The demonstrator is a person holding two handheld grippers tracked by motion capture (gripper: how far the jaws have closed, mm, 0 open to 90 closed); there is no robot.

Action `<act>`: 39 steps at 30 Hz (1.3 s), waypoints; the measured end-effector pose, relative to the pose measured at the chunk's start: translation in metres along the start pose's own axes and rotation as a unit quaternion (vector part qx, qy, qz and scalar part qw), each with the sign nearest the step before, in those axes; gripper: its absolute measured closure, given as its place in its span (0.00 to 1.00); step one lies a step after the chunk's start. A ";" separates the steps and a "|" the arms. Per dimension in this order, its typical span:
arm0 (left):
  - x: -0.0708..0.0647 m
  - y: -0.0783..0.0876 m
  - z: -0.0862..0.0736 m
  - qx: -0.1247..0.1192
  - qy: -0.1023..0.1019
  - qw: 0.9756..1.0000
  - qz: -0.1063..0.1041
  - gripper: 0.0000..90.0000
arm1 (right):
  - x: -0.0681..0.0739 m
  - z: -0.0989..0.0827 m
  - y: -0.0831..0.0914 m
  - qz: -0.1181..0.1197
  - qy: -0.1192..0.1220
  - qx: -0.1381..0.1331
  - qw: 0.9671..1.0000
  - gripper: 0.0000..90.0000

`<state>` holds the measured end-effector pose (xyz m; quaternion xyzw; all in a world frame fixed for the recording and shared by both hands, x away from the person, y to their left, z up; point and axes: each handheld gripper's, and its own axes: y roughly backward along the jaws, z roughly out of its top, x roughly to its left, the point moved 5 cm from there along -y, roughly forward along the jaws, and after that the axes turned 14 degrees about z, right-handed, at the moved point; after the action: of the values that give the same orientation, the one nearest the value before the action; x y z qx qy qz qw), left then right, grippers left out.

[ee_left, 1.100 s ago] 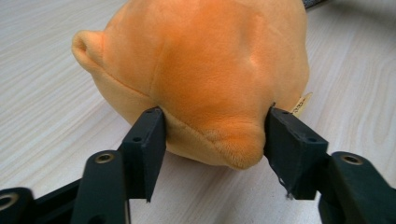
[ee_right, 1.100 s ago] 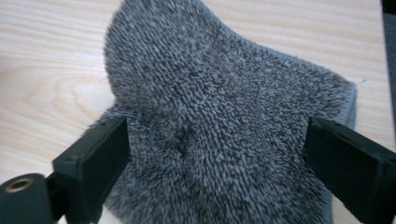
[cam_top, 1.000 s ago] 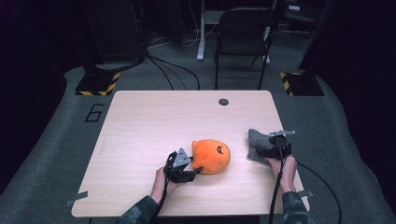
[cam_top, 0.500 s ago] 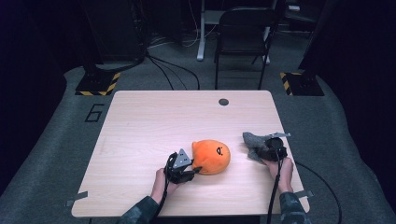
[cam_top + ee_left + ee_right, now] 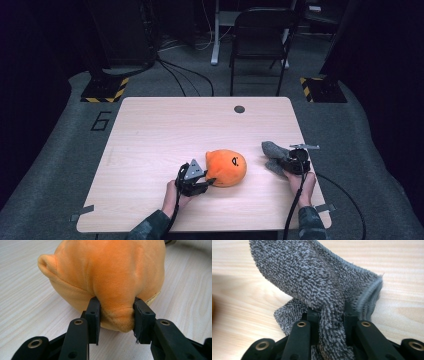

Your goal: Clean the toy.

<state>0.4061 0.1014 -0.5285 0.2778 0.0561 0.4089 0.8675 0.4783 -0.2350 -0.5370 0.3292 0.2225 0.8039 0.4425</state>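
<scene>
1. Near the front edge of the wooden table point(image 5: 150, 130), an orange plush toy point(image 5: 226, 167) is seen lying on its side, and it is taken as the landmark.
2. Just left of the plush, the left gripper point(image 5: 206, 182) is placed; a fold of orange fabric is pinched between its jaws, as the left gripper view point(image 5: 116, 312) makes plain.
3. Well to the right of the plush, apart from it, a grey cloth point(image 5: 274, 155) is bunched on the table.
4. A ridge of the cloth point(image 5: 324, 297) is clenched by the right gripper point(image 5: 286, 164), whose jaws have just been closing on it.
5. The grasping step is judged complete for both items.
6. A lift is called for next, with both grips kept firm so that no fabric slips out.
</scene>
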 end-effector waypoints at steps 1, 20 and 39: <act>0.000 0.000 0.000 0.001 -0.001 1.000 0.001 0.70 | 0.004 0.002 0.003 0.007 -0.006 -0.005 1.000 0.83; 0.001 0.000 0.002 0.005 0.000 1.000 -0.001 0.70 | 0.115 0.049 0.036 0.110 0.087 -0.043 0.989 0.82; 0.004 0.005 0.002 -0.004 0.009 1.000 0.015 0.49 | 0.146 0.033 -0.008 0.125 0.120 0.018 0.985 0.83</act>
<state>0.4056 0.1064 -0.5238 0.2712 0.0585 0.4245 0.8619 0.4493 -0.1033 -0.4707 0.2633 0.2459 0.8825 0.3022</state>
